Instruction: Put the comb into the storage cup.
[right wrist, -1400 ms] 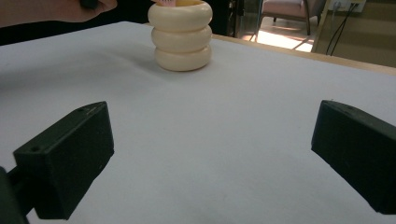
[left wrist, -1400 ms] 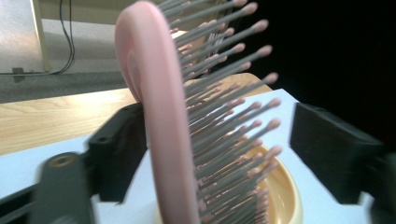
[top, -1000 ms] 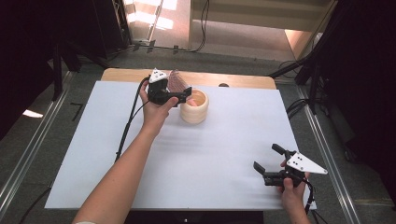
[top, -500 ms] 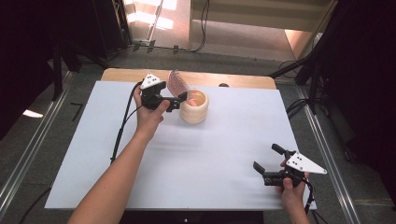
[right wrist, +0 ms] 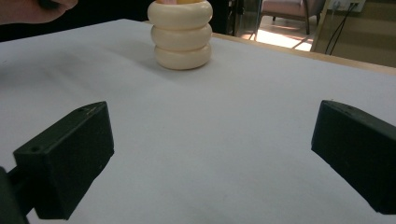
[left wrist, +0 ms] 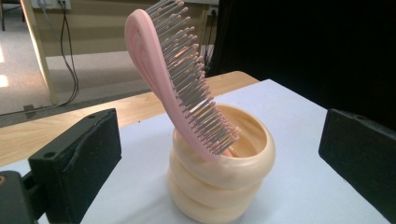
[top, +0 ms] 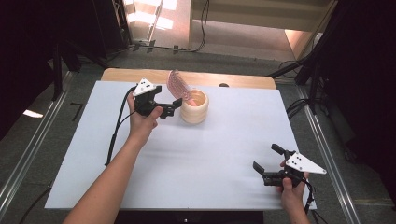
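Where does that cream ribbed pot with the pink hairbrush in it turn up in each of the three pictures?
High view: the pot stands at the far middle of the table, just right of the left gripper.
Left gripper view: low centre, between the open jaws.
Right gripper view: top centre, far off.
Shared landmark: the white table cover.

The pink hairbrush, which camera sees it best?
The left gripper view: the pink hairbrush is close, bristles clear, leaning in the cream holder. The high view shows it small; the right gripper view barely catches it.

One pink hairbrush, one cream ringed holder, two tools, left and right, one white table
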The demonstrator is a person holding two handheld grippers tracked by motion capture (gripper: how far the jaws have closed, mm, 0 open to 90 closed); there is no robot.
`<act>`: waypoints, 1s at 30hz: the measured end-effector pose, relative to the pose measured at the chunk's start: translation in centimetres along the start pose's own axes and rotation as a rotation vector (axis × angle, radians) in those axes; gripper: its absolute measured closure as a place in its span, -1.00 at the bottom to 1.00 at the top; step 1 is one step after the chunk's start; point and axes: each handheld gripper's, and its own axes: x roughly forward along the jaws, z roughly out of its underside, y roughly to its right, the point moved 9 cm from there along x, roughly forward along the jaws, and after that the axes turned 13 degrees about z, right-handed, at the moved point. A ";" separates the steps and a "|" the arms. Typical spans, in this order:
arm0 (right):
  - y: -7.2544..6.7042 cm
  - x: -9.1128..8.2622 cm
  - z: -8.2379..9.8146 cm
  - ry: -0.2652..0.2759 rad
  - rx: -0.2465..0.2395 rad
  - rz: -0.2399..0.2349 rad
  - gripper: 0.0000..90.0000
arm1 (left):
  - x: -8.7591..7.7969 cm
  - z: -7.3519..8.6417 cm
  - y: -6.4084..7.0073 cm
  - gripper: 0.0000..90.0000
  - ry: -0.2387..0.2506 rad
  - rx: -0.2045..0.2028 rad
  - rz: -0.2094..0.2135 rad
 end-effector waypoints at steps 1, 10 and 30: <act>0.0 0.0 0.0 0.001 0.000 0.000 -1.00 | -0.2 0.0 0.1 -1.00 0.003 0.003 0.002; 0.0 0.0 0.0 -0.001 0.000 0.002 -1.00 | -2.2 0.7 0.5 -1.00 0.010 0.019 0.010; 0.0 0.1 0.0 -0.003 -0.004 0.004 -1.00 | -6.3 2.5 1.8 -1.00 0.027 0.051 0.006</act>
